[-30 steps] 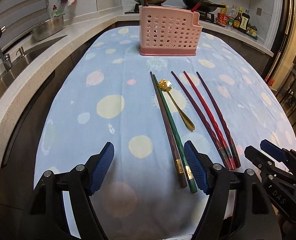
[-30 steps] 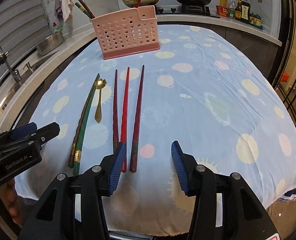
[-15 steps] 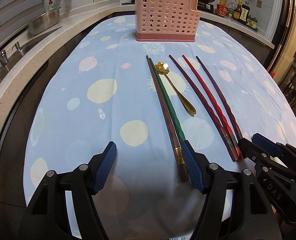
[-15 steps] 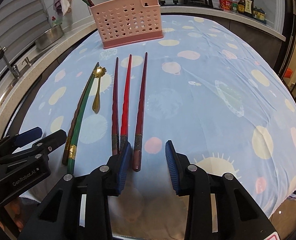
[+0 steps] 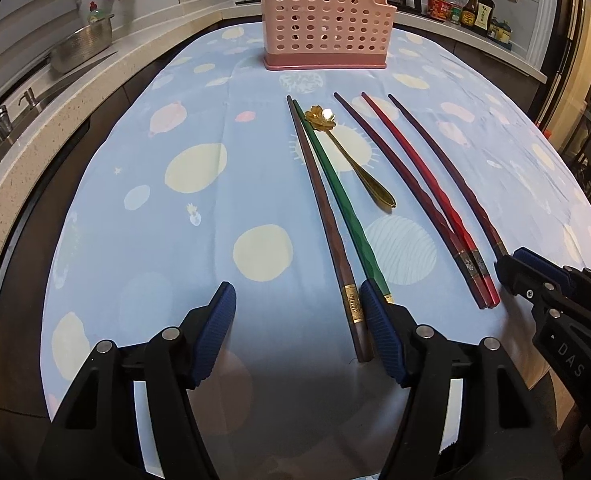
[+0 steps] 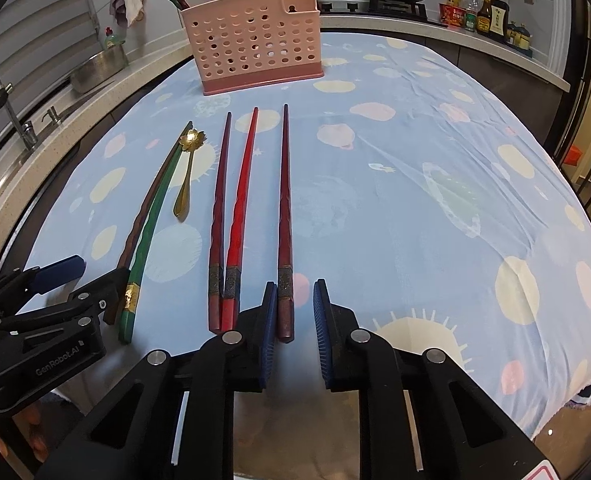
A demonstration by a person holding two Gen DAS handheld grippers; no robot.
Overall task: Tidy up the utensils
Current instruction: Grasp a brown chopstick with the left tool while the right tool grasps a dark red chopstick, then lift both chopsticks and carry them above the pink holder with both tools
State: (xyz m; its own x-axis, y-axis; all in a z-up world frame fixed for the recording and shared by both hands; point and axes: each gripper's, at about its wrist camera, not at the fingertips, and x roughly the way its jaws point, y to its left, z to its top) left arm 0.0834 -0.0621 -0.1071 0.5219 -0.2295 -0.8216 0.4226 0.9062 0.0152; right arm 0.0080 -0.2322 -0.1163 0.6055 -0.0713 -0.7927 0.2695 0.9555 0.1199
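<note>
Between the closing fingers of the right gripper (image 6: 293, 312) lies one dark chopstick (image 6: 285, 216), not yet pinched, while the left gripper (image 5: 295, 320) stands wide; five chopsticks and a spoon (image 5: 351, 160) remain outside the basket (image 5: 327, 28).

2 wrist views | angled down, close | share tablecloth (image 5: 223, 216), rack (image 6: 251, 36)

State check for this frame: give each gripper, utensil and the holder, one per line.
Left gripper: open, brown chopstick between its fingers.
Right gripper: closing around the dark red chopstick, not yet clamped.
Green chopstick: flat on the cloth.
Gold spoon: flat, untouched.
Red chopstick pair: flat, side by side.
Pink holder: upright, chopsticks inside.
</note>
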